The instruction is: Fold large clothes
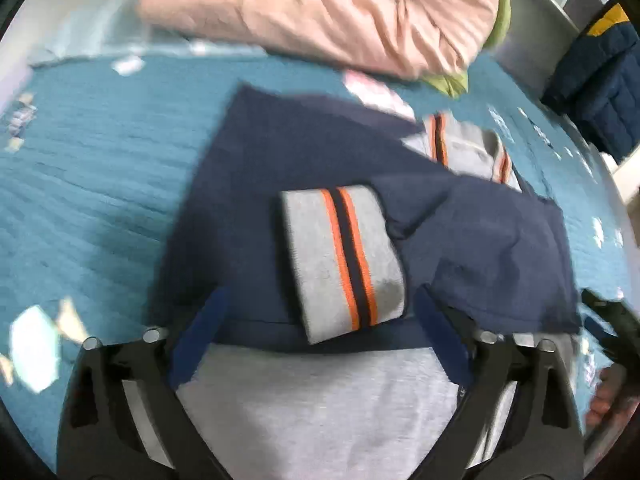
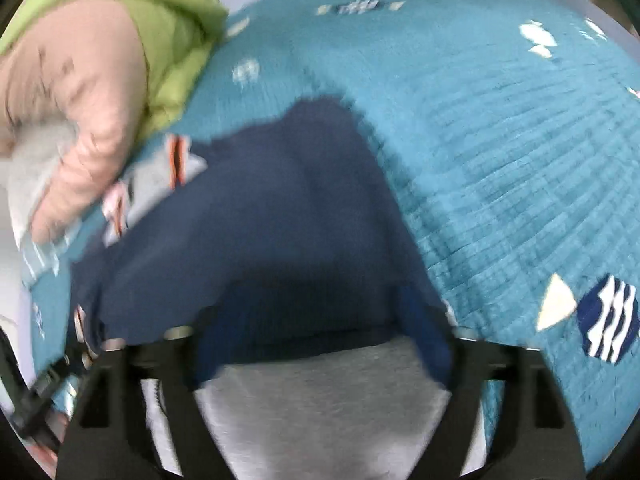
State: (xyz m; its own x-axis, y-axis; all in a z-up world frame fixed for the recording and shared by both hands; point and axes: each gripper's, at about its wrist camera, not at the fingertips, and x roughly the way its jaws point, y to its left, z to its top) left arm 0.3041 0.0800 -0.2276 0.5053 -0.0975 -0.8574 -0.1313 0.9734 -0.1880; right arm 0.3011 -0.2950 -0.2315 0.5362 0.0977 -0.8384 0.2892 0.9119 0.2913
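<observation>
Underneath everything, a teal quilted bedspread (image 1: 100,184) with small printed patches, filling most of both views. At the far edge, a heap of a pink padded jacket (image 1: 320,12) over a lime-green garment (image 2: 172,40); off to the side in the left view, a dark blue puffer with a yellow patch (image 1: 596,80).

Spread flat across the middle of the bed, a navy sweatshirt (image 1: 248,184) with a grey hem band (image 1: 320,400) nearest the cameras. Sleeves already turned in over the body: one grey cuff with orange and navy stripes (image 1: 344,256) lying on top near the centre, the striped collar (image 1: 468,148) further up.

Left gripper (image 1: 320,320) spread wide, blue pads either side of the hem, nothing pinched. Right gripper (image 2: 320,320) likewise parted over the hem at the other side; both views smeared by motion, so possibly brushing the cloth, hard to be sure. Edge of the right gripper and a bit of hand just visible at the left view's border.

Probably a soft, medium-weight fleece: limp, no stiffness, prone to sag and drag on the textured quilt rather than slide. Best taken at the ribbed hem, one corner per gripper, pinching both layers where the thicker band gives a firm bite. Worth lifting evenly, or the loose cuff may slip off the body mid-fold.
</observation>
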